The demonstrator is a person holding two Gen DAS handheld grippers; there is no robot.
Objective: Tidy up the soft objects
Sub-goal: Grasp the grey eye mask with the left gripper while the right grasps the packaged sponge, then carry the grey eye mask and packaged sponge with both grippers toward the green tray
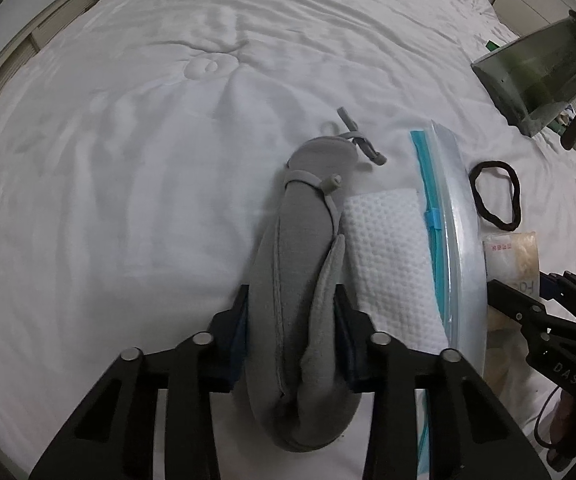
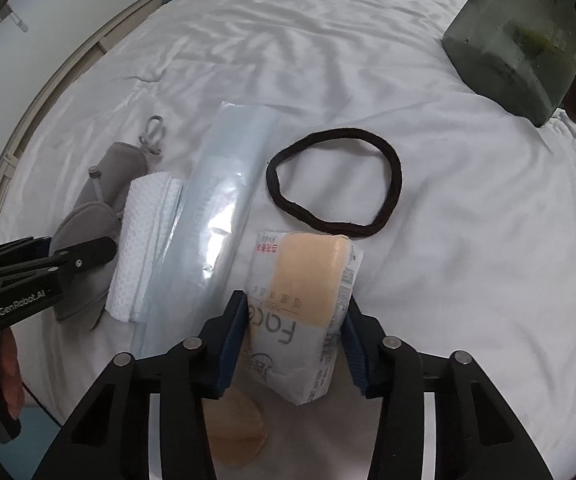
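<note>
A: Risk first?

B: Slippage. My left tongs are clenched on the grey neck pillow, and soft stuffing can squirm out if I lift fast. My right tongs pinch the packet of beige sponge; its slick wrapper could slide off the pads.

A: Containers?

B: One clear zip bag lies flat on the bed, between my two tongs; it looks empty, and its mouth seems closed. A white textured cloth lies between bag and pillow. Beyond my right tongs lies a black headband, loose.
</note>
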